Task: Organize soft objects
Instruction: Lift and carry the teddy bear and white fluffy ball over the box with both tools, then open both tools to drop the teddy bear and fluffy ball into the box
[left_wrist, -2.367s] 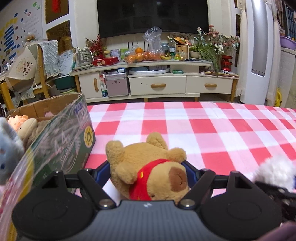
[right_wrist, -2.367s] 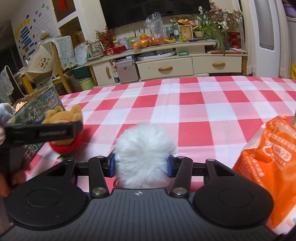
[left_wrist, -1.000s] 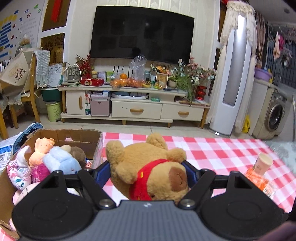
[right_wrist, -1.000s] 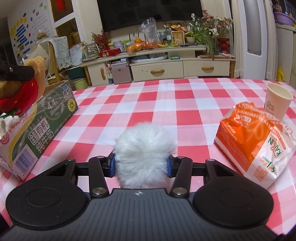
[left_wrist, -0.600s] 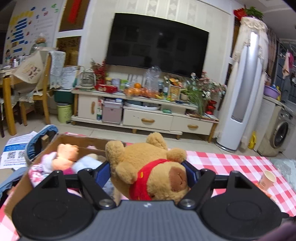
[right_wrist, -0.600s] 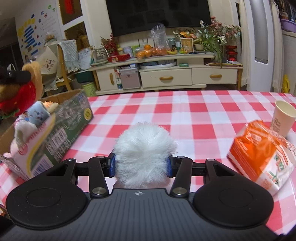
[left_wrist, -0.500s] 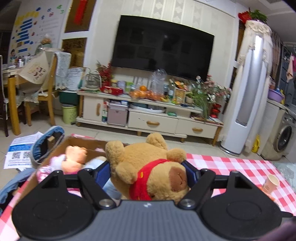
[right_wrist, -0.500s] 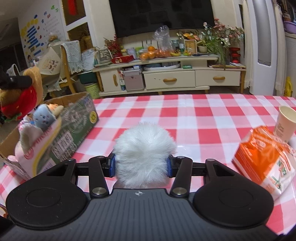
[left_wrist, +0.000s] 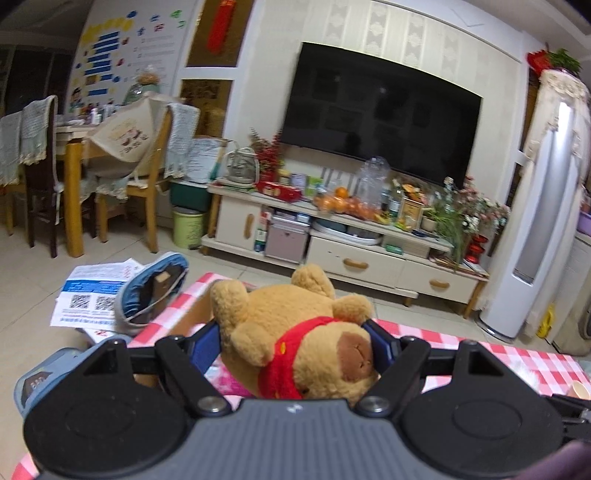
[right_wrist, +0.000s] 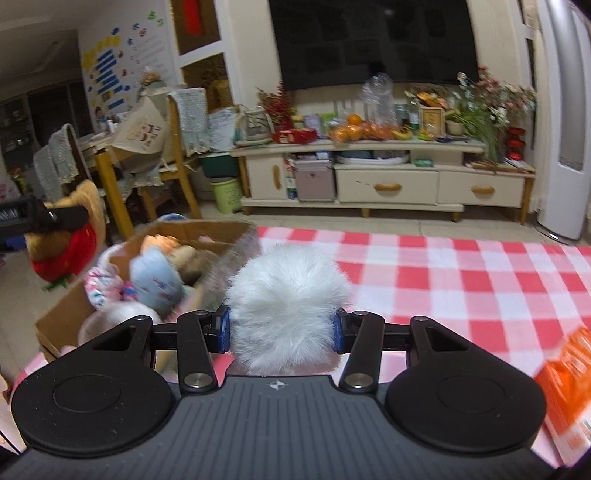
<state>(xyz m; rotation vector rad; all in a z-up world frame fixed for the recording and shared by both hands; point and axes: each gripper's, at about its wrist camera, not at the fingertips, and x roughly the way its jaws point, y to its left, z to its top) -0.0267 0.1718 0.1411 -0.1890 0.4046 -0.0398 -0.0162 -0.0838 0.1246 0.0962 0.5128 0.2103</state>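
Over the checked tablecloth (right_wrist: 461, 273) — a tan, red-shirted plush bear (left_wrist: 295, 336), clamped in left tongs (left_wrist: 291, 345).

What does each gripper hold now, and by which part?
Left gripper: brown plush bear, clamped across its head and shoulders. Right gripper: white fluffy ball, clamped at its sides.

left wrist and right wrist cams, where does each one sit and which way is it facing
Left wrist: sits on the left gripper, facing the tv wall; its fingers clamp the brown bear.
Right wrist: sits on the right gripper, facing the cardboard box and checked table; its fingers clamp the white fluffy toy.
Shared: the tv cabinet and the bear, which the right view shows at far left.
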